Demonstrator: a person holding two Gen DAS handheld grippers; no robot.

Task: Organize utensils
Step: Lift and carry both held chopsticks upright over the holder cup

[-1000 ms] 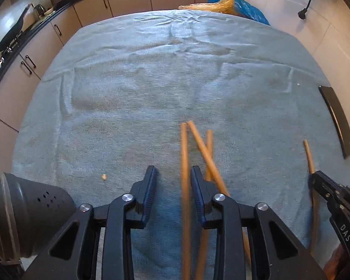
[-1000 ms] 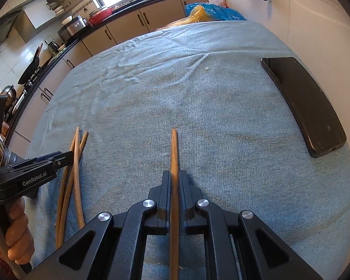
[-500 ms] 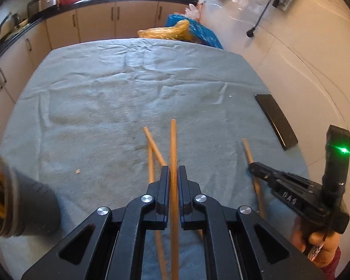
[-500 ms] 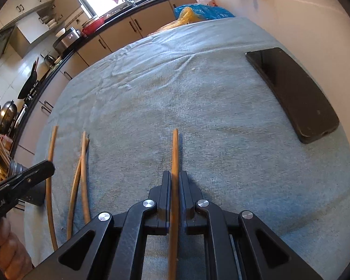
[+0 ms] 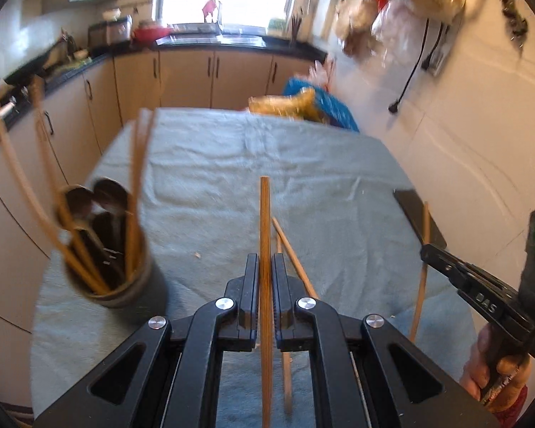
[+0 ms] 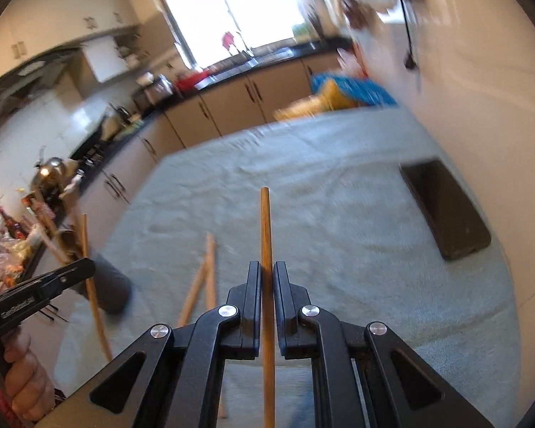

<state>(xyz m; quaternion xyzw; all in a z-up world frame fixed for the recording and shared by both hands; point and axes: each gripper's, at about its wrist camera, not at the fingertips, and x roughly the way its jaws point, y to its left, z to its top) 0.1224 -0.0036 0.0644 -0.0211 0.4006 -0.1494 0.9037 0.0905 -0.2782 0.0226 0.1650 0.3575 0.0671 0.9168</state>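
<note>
A grey-blue towel-covered tabletop (image 5: 253, 164) fills a kitchen with beige cabinets behind; its far half lies bare. The dark grey cylindrical utensil holder (image 5: 125, 285), already bristling with wooden sticks and dark spoons, stands near the tabletop's left edge. To the holder's right, the left gripper (image 5: 265, 271) is clamped narrow on a thin wooden chopstick (image 5: 265, 221) pointing forward. Two more loose wooden chopsticks (image 5: 292, 253) lie just beyond it. Farther right, the right gripper (image 6: 266, 281) pinches another slim wooden chopstick (image 6: 266, 228). A flat black phone (image 6: 446, 207) rests by the right edge.
</note>
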